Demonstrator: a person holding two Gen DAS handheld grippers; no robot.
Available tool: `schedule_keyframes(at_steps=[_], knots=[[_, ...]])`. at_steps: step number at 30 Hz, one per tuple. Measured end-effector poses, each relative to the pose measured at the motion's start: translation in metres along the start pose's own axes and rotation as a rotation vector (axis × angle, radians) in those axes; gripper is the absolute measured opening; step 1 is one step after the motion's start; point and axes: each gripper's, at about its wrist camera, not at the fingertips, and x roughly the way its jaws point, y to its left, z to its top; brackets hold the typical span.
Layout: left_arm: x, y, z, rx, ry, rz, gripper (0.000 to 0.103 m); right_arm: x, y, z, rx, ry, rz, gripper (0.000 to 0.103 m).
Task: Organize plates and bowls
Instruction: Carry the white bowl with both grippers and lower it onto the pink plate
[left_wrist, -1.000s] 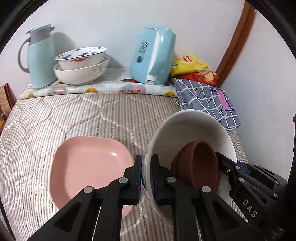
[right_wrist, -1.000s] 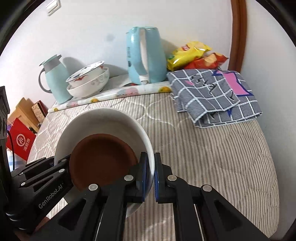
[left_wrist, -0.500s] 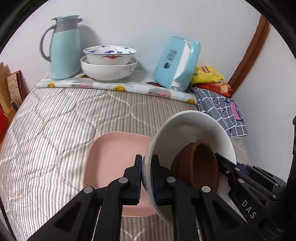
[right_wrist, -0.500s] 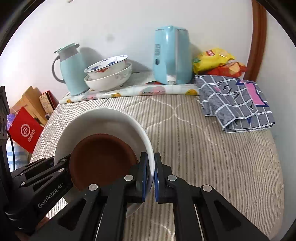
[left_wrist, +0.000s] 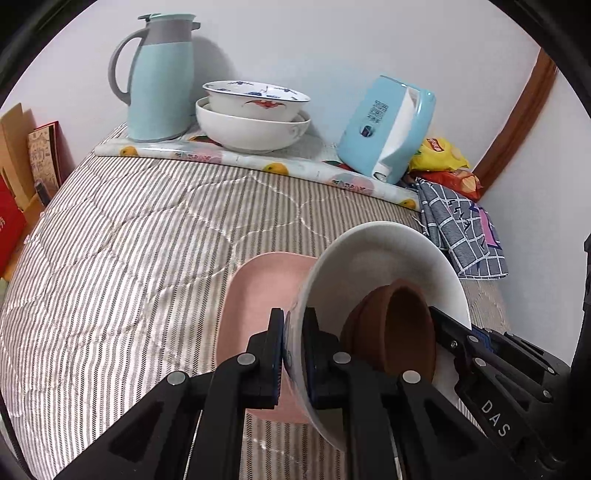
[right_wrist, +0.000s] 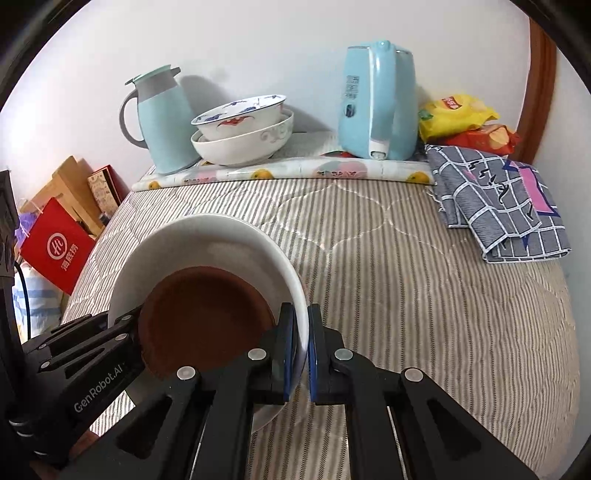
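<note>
Both grippers clamp one white bowl (left_wrist: 384, 258) above the striped quilt (left_wrist: 129, 258): the left gripper (left_wrist: 294, 354) pinches its left rim, the right gripper (right_wrist: 302, 352) its right rim, jaws nearly shut. A brown bowl (right_wrist: 207, 314) sits inside. Only the left view shows the pink plate (left_wrist: 258, 291) beneath; only the right shows a red bag (right_wrist: 55, 251).

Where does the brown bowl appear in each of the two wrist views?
Left wrist view: brown bowl sits lower right, inside the white bowl.
Right wrist view: brown bowl sits lower left, inside the same white bowl.
Shared landmark: the stacked bowls by the wall.
</note>
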Motion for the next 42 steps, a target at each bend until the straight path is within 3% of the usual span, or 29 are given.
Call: schedule_keyframes(at_steps=[42], knots=[[0.043,0.033,-0.002,-0.037,0.087,0.025,0.011,0.055,0.014,-0.005,-0.017,0.109,0.025,0.007]])
